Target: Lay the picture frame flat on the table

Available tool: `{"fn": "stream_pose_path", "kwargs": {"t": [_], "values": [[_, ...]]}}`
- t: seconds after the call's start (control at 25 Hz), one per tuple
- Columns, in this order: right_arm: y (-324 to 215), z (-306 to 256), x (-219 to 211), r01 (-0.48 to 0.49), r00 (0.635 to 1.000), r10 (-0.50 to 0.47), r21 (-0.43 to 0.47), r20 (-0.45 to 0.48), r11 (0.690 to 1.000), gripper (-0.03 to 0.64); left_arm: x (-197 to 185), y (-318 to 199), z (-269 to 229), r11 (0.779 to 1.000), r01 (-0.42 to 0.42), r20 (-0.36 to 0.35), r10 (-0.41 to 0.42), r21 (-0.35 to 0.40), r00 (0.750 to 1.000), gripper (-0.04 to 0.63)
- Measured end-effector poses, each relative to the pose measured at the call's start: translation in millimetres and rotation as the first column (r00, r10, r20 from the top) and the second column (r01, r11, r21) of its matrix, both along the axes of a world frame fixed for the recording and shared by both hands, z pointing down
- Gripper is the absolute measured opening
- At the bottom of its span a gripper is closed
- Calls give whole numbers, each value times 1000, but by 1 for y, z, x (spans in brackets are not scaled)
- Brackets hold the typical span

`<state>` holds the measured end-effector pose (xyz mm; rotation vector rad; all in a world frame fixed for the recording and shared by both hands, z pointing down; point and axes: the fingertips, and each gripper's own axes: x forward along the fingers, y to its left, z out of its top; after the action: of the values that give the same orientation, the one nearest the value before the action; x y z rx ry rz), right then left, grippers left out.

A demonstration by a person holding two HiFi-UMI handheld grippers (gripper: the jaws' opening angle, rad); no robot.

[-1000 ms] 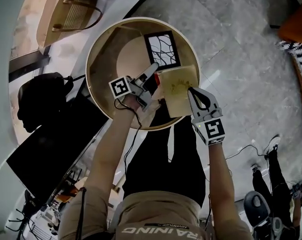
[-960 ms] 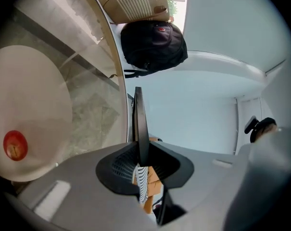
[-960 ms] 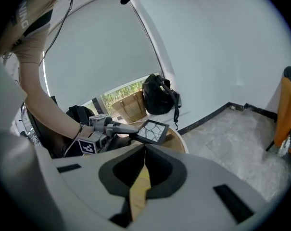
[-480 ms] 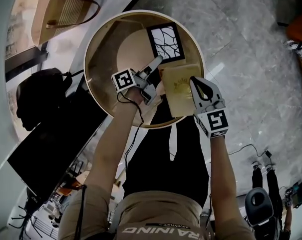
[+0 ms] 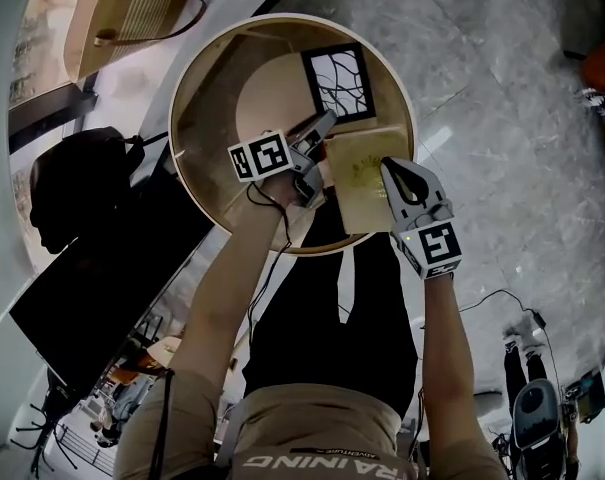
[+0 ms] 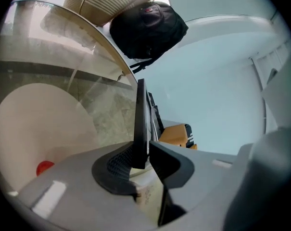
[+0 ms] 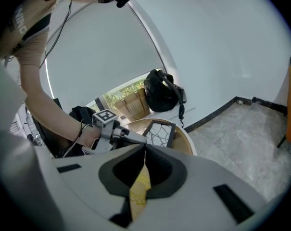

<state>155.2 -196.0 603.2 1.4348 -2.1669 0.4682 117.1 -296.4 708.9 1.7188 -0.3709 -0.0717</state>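
The picture frame [image 5: 357,183], a thin tan-yellow panel with a dark edge, hangs over the near side of the round table [image 5: 187,158]. My left gripper [image 5: 325,133] has it by the upper left corner. In the left gripper view the panel's black edge [image 6: 141,119] stands between the jaws [image 6: 144,158], which are opening while the pads still touch it. My right gripper [image 5: 392,173] is shut on the right edge, and the yellow panel [image 7: 141,189] shows pinched between its jaws [image 7: 144,165]. A second, black frame with a crack pattern [image 5: 337,83] [image 7: 158,131] rests on the table's far side.
A black backpack [image 5: 67,193] and a wicker basket [image 5: 132,18] stand by the wall to the left. A dark flat screen [image 5: 92,308] sits low at the left. Below the glass top lies a small red object [image 6: 45,167]. Marble floor [image 5: 502,118] spreads to the right.
Both grippers keep hold of the yellow panel. The left gripper has shifted a little up and right along the panel's corner, and the small red object beside it is now hidden in the head view.
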Motion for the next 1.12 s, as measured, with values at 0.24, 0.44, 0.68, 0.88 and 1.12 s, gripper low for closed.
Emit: {"fn": "stream_pose_path", "kwargs": {"t": [0.24, 0.44, 0.68, 0.88, 1.12], "values": [[10, 1, 0, 9, 1000, -9, -5, -1, 1000, 8, -8, -3, 15, 991, 28, 252, -61, 133, 966, 124], [17, -2, -1, 8, 1000, -8, 5, -5, 1000, 8, -19, -1, 13, 964, 53, 346, -145, 261, 927, 127], [26, -8, -8, 13, 1000, -12, 16, -18, 1000, 8, -29, 3, -5, 951, 61, 326, -163, 302, 931, 127], [37, -21, -19, 22, 999, -21, 28, -35, 999, 8, -41, 29, -28, 943, 27, 307, -135, 332, 942, 115], [51, -58, -37, 37, 997, -32, 62, -72, 997, 8, -63, 75, -72, 910, -47, 289, -81, 412, 954, 6]]}}
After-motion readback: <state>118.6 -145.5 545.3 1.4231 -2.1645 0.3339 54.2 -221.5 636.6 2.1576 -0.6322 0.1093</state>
